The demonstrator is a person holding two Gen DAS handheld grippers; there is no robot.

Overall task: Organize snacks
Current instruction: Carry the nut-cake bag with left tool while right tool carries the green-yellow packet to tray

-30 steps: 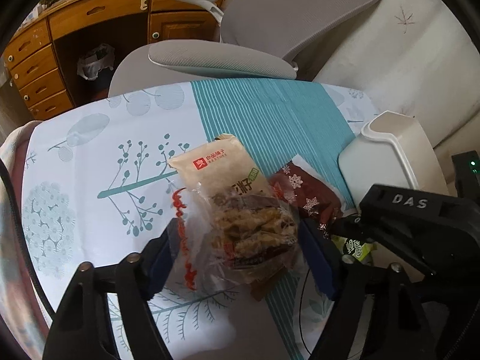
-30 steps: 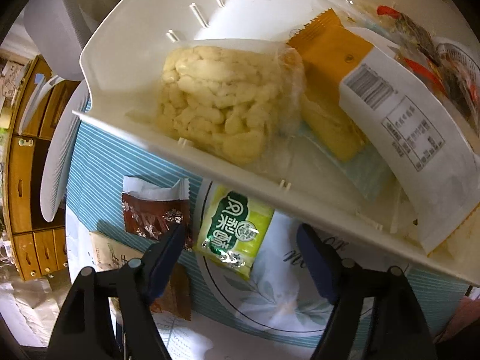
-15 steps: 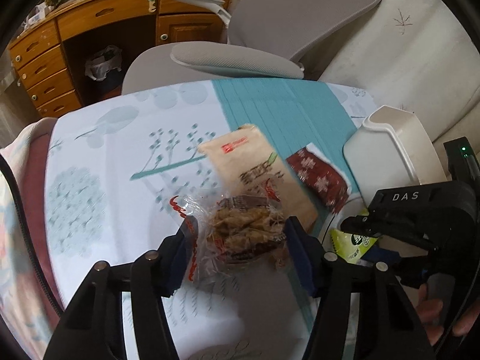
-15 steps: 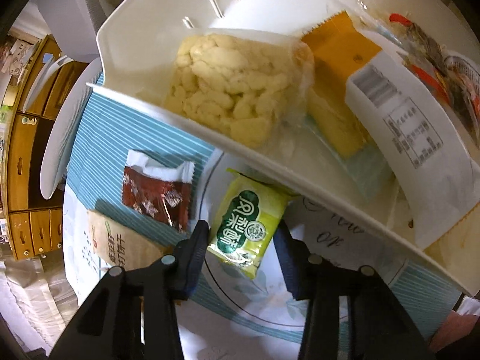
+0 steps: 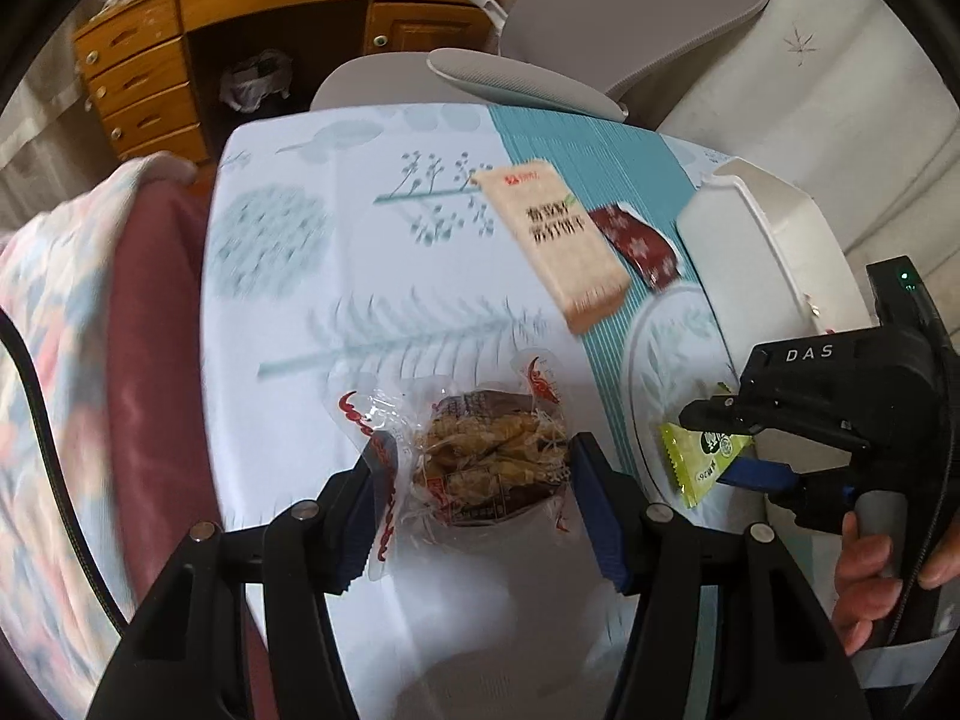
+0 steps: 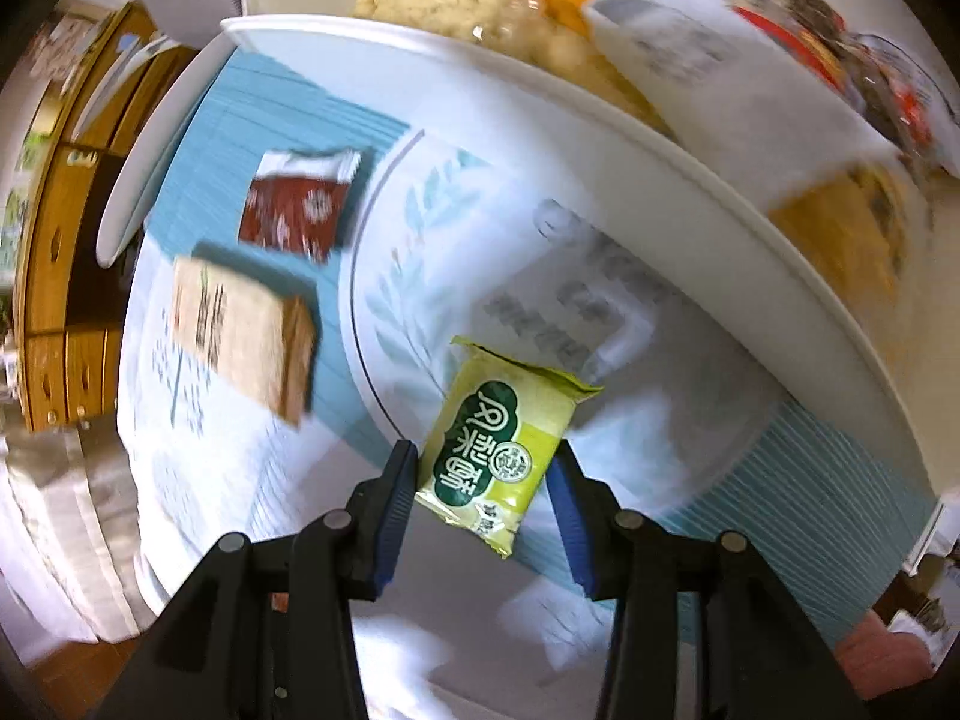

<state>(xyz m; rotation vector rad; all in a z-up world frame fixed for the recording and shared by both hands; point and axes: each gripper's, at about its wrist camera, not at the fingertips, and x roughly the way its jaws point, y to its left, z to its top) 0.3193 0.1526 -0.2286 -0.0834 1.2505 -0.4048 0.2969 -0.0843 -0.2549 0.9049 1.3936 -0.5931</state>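
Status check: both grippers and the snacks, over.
Left gripper shut on clear snack bag. Right gripper shut on green packet. White bin beside it, nothing blocking.

On the surface (image 5: 288, 312), the flat biscuit packet (image 5: 555, 243) lies left of the small snowflake packet (image 5: 639, 246). The tub (image 5: 774, 264) stands right of both, with several snacks (image 6: 456, 0) in it.

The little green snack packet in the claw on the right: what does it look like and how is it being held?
The green snack packet is a small, flat, pillow-shaped wrapper of yellow-green foil or plastic, with a dark green round label, white characters and crimped ends. It is sealed and tilted. The right claw has it between its blue-padded fingers, which press its long edges, and it appears lifted just above the patterned tablecloth, near the white basket.
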